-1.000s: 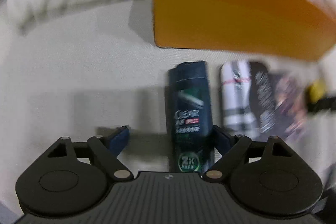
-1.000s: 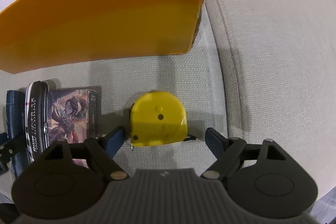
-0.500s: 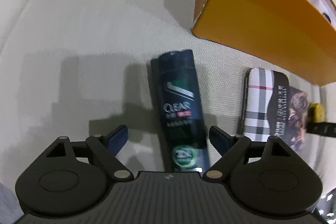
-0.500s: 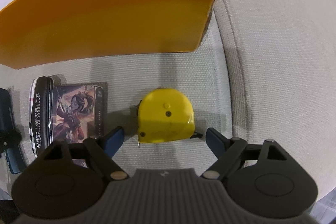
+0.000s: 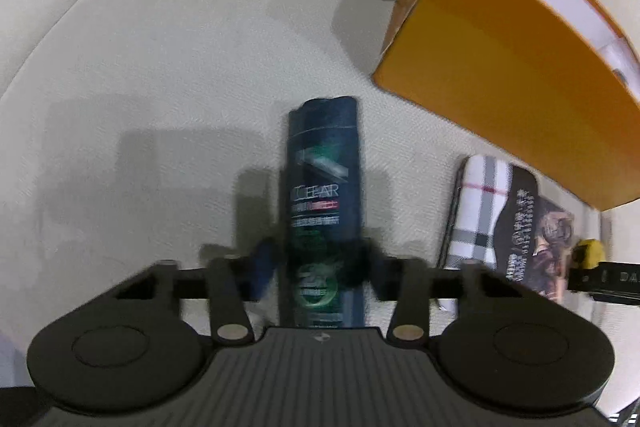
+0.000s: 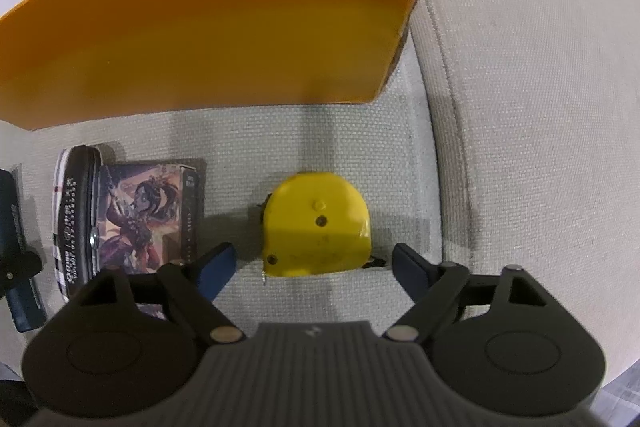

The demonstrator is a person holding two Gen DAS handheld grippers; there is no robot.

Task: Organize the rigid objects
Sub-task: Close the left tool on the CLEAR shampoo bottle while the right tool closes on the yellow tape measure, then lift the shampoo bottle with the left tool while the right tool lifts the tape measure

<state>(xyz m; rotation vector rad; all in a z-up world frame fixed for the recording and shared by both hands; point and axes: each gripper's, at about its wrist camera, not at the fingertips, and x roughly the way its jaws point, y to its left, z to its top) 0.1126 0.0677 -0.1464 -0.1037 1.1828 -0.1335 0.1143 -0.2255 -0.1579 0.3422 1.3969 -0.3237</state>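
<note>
Your left gripper (image 5: pixel 320 267) is squeezed onto the dark blue shampoo bottle (image 5: pixel 324 195). Both fingers press its sides near the bottom end. The bottle lies flat on the pale sofa cushion (image 5: pixel 160 87), in front of the orange box (image 5: pixel 500 75) and a little left of it. Half a second ago those fingers stood wide apart with the bottle lying loose between them.

Your right gripper (image 6: pixel 312 267) points down over the yellow tape measure (image 6: pixel 316 223). Its jaws are closing, but the fingers (image 6: pixel 216 263) do not touch the tape measure yet; a gap shows on each side. They were spread wider a moment ago. The tape measure lies on the cushion in front of the orange box (image 6: pixel 208 39). To its left lie a picture card box (image 6: pixel 152 215) and a plaid case (image 6: pixel 74 215), side by side and touching.
</note>
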